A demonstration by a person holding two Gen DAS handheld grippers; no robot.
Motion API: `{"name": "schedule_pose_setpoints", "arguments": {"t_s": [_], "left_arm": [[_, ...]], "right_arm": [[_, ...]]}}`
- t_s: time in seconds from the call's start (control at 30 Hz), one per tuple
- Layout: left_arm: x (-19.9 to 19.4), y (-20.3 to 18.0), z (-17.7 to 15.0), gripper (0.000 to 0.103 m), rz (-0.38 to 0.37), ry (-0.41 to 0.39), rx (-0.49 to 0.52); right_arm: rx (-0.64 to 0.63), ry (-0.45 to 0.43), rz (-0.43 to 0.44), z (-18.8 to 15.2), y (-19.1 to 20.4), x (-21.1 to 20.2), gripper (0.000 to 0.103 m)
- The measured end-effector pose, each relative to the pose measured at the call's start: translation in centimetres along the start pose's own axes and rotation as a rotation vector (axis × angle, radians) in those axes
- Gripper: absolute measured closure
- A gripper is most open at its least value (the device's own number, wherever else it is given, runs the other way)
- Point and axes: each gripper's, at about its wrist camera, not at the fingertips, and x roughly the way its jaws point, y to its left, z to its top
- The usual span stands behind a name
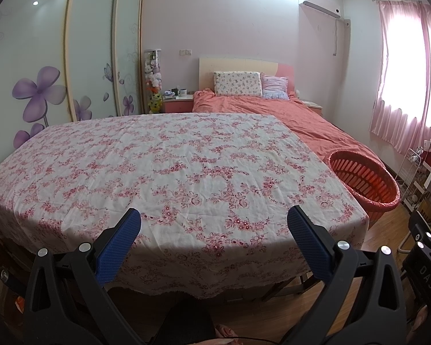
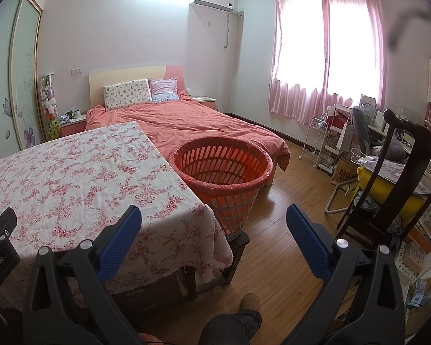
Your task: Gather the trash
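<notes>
Bedroom with pink walls, a bed [image 2: 186,120] in coral bedding sitting behind a table [image 1: 169,166] covered in a floral cloth. The left gripper [image 1: 214,224] is hovering over the table's near edge, jaws wide apart, holding nothing. The right gripper [image 2: 214,224] is hanging past the table corner over the wood floor [image 2: 278,244], jaws apart, empty. The orange basket [image 2: 221,172] is standing on a dark stool [image 2: 240,240] just beside the table, touching the bed end

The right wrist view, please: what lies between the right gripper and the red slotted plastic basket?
Only bare wooden floor lies between the right gripper and the basket.
</notes>
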Motion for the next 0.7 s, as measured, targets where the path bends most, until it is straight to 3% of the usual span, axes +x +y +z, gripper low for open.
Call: {"name": "schedule_pose_setpoints", "arguments": {"t_s": [0.7], "left_arm": [[0.35, 0.02, 0.2, 0.003, -0.003, 0.015, 0.009]], "right_arm": [[0.0, 0.001, 0.0, -0.02, 0.04, -0.11, 0.004]]}}
